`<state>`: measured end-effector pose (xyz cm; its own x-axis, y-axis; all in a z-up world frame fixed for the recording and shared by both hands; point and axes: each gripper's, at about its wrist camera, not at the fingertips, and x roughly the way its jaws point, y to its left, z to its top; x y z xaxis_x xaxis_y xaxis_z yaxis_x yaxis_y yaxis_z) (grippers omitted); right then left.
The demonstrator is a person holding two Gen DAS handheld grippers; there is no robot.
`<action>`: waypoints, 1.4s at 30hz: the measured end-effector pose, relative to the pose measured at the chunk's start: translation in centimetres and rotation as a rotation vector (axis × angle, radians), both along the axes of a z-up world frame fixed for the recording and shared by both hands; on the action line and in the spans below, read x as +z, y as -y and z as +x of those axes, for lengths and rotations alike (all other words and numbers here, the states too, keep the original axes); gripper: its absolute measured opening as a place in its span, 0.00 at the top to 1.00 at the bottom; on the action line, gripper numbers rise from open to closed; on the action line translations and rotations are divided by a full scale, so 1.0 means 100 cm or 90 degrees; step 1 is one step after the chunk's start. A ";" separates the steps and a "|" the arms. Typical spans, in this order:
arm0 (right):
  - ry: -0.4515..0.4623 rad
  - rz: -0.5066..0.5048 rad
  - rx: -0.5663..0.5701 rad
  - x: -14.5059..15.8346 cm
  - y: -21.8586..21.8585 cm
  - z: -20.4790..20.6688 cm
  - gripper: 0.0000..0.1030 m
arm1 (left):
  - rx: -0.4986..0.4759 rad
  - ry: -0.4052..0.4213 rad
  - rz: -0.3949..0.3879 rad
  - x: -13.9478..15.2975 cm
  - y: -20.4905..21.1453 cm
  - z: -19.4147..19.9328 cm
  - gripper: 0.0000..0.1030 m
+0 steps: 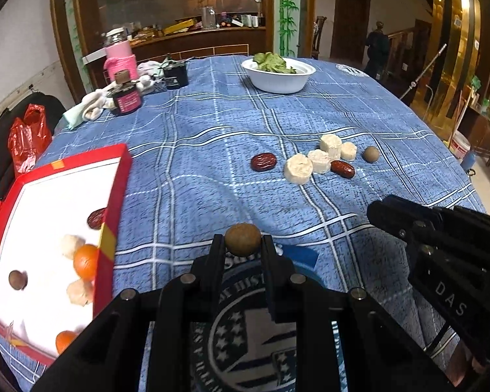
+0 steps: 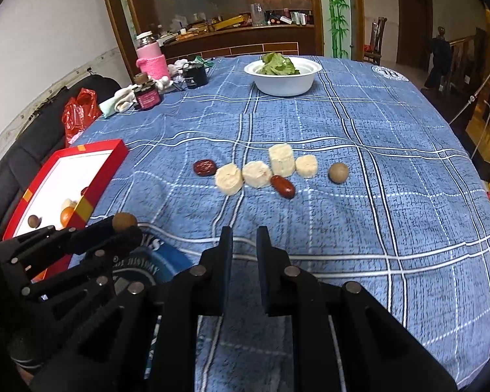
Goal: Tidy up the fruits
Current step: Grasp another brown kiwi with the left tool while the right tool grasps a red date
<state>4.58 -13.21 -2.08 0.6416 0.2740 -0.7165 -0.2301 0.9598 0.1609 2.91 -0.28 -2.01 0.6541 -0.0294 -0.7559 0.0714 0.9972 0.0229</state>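
Left gripper (image 1: 242,245) pinches one brown ball (image 1: 242,242) above the desk (image 1: 212,163), near the red box (image 1: 114,196). Right gripper (image 2: 244,238) is closed, empty. On the cloth: four white chunks (image 2: 229,179), two dates (image 2: 204,167), one more ball (image 2: 338,172). Left view shows more of the box's contents, blurry; right view cuts most off.

A restaurant-like dining room: large cloth-covered round table (image 2: 343,124), glass-fronted wooden serving counter (image 2: 238,37), bamboo-painted pillar (image 2: 338,9).

Dim indoor light, fisheye warp at edges, slight blur lower left.
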 end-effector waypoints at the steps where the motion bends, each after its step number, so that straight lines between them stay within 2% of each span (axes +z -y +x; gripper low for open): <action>1: 0.001 -0.001 0.000 0.000 -0.002 -0.003 0.84 | 0.003 0.002 -0.001 0.001 -0.001 -0.002 0.80; 10: 0.011 -0.007 0.003 0.001 -0.013 -0.022 0.84 | 0.021 0.015 -0.007 0.004 -0.012 -0.015 0.80; 25: 0.060 0.007 0.015 0.017 -0.021 -0.043 0.85 | 0.062 0.036 -0.027 0.015 -0.038 -0.028 0.80; 34: 0.079 -0.005 0.021 0.020 -0.019 -0.048 0.85 | 0.061 0.048 -0.033 0.020 -0.043 -0.032 0.80; 37: 0.069 -0.016 -0.005 0.016 -0.004 -0.030 0.81 | 0.055 0.048 -0.034 0.019 -0.040 -0.031 0.80; 40: -0.003 -0.033 0.004 -0.002 0.007 0.023 0.81 | 0.046 0.044 -0.036 0.016 -0.036 -0.029 0.80; 42: -0.018 -0.074 -0.008 -0.011 0.006 0.049 0.81 | 0.043 0.041 -0.037 0.016 -0.037 -0.027 0.80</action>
<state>9.50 -13.82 -3.14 0.6239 0.1803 -0.7605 -0.2147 0.9751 0.0551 0.24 3.39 -0.42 0.7036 -0.0267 -0.7101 0.0044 0.9994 -0.0333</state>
